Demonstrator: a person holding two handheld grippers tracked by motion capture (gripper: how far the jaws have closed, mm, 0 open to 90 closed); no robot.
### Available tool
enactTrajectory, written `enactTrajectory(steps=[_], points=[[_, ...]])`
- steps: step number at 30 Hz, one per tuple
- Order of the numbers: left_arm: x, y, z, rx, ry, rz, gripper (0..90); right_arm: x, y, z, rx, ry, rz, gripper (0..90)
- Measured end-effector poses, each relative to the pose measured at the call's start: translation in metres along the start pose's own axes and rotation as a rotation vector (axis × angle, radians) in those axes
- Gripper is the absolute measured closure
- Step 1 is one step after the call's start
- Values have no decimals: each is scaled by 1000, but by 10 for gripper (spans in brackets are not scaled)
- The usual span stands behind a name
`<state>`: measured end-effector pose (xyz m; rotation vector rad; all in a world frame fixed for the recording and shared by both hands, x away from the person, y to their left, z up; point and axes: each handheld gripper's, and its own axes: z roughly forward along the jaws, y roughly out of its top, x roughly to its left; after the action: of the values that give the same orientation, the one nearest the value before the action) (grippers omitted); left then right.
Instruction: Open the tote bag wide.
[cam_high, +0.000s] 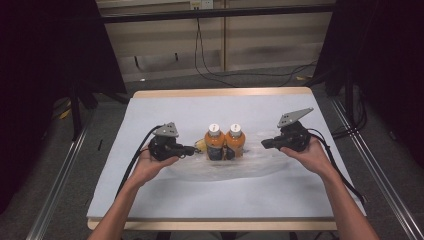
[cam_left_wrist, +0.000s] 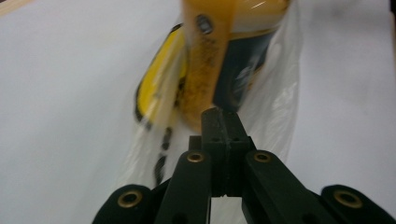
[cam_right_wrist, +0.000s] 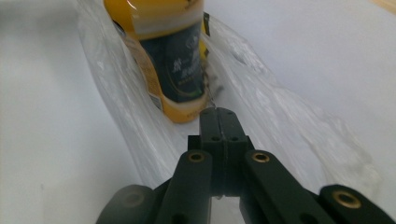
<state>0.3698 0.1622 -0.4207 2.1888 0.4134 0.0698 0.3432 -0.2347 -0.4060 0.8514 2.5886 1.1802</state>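
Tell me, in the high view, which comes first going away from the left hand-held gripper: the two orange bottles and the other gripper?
1. The left orange bottle, right beside the left hand-held gripper, inside the clear plastic bag.
2. The right orange bottle, next along, touching the first.
3. The right hand-held gripper, farthest, past both bottles on the table's right side.
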Motion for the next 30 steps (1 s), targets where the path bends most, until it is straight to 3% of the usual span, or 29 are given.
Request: enactTrajectory(steps=[3,5,9,10,12,16,19,23,30], points=[[-7,4,5,-33,-21,11,894,1,2,4,-24,19,15,900],[-18,11,16,-63,-23,33,894,0,3,7,-26,11,24,900],[-31,19,29,-80,-46,51,895,2,11,11,-32,14,12,900],[-34,20,33,-82,-31,47,894,3,13,12,-34,22,6,900],[-37,24,39,-56,-24,69,890,3,17,16,-27,19,-1,900],[-41,27,47,-87,-40,50,900,4,22,25,-19,22,-1,900],[-46,26,56,-58,-32,71,900,2,28,31,-18,23,-7,900],[-47,27,62,-77,-30,87,900,-2,32,42,14,12,-4,900],[-46,21,76,-57,14,61,900,-8,34,57,7,21,13,900]])
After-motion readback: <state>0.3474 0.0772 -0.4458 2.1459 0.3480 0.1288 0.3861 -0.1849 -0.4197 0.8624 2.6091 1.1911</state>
